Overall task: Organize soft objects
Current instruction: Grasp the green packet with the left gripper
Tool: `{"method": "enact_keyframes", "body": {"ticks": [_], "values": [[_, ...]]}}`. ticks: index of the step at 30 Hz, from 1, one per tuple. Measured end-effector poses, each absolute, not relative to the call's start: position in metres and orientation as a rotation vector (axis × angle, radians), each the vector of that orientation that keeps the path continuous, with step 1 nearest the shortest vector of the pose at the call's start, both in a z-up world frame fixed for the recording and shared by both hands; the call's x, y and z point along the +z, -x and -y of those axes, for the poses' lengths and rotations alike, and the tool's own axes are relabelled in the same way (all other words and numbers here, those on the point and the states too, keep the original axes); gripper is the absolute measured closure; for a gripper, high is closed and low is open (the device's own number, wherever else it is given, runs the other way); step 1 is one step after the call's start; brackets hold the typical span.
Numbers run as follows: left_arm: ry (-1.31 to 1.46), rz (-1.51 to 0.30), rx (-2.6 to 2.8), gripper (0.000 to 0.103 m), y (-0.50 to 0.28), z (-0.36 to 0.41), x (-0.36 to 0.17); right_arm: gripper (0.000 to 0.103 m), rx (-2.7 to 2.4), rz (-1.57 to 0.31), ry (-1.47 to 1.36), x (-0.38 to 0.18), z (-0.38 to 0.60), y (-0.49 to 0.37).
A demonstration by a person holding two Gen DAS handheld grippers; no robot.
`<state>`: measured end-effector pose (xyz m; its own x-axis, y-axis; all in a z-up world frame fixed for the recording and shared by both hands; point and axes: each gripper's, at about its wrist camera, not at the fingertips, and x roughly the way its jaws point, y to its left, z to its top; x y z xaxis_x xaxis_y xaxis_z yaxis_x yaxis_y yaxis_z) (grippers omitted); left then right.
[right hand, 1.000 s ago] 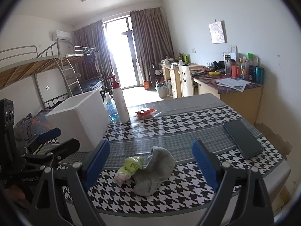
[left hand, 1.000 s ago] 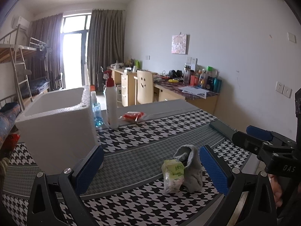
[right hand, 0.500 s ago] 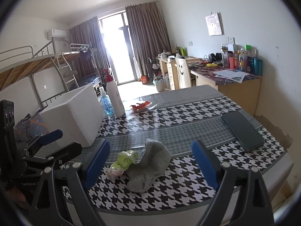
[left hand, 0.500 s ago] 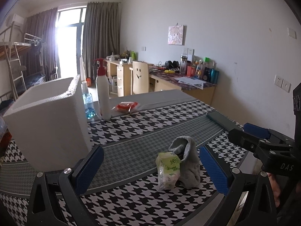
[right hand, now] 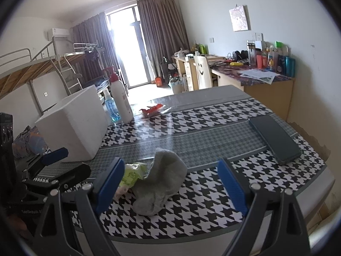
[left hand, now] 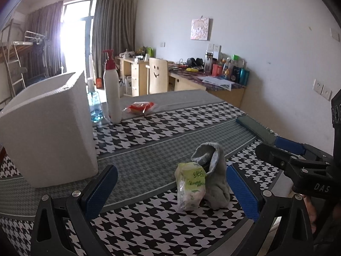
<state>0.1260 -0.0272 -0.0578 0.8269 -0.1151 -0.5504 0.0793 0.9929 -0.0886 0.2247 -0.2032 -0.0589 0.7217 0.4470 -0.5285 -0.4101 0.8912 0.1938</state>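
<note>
Left tongs (left hand: 170,188): released, blue pads spread wide, nothing between them but air above the surface. Right tongs (right hand: 170,187): likewise released, pads wide apart, empty.

Crumpled grey fabric sock (left hand: 215,175) (right hand: 161,183) lies on the houndstooth-patterned black-and-white surface (left hand: 153,130) (right hand: 213,115) near its front edge, its cuff standing up. Touching it on the left: small green-and-white plastic packet (left hand: 190,186) (right hand: 130,176), upright and leaning on the sock. In the right wrist view the packet is partly hidden behind the left pad.

White foam box (left hand: 51,132) (right hand: 74,125), open at the top, stands on the left part of the surface, well apart from sock and packet. Behind it: tall white pump bottle with red top (left hand: 111,89) (right hand: 121,100), small clear bottle with blue liquid (left hand: 94,104) (right hand: 110,107), red snack wrapper (left hand: 140,107) (right hand: 152,109). Dark flat phone (left hand: 256,128) (right hand: 275,139) lies toward the right edge.
</note>
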Motion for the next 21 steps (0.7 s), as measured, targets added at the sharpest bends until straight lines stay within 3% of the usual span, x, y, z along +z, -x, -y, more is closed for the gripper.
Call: {"method": "enact_keyframes", "body": {"ticks": [21], "values": [[0.040, -0.689, -0.109, 0.001, -0.144, 0.035, -0.083, 0.011, 0.444, -0.674, -0.055, -0.080, 0.203, -0.241]]}}
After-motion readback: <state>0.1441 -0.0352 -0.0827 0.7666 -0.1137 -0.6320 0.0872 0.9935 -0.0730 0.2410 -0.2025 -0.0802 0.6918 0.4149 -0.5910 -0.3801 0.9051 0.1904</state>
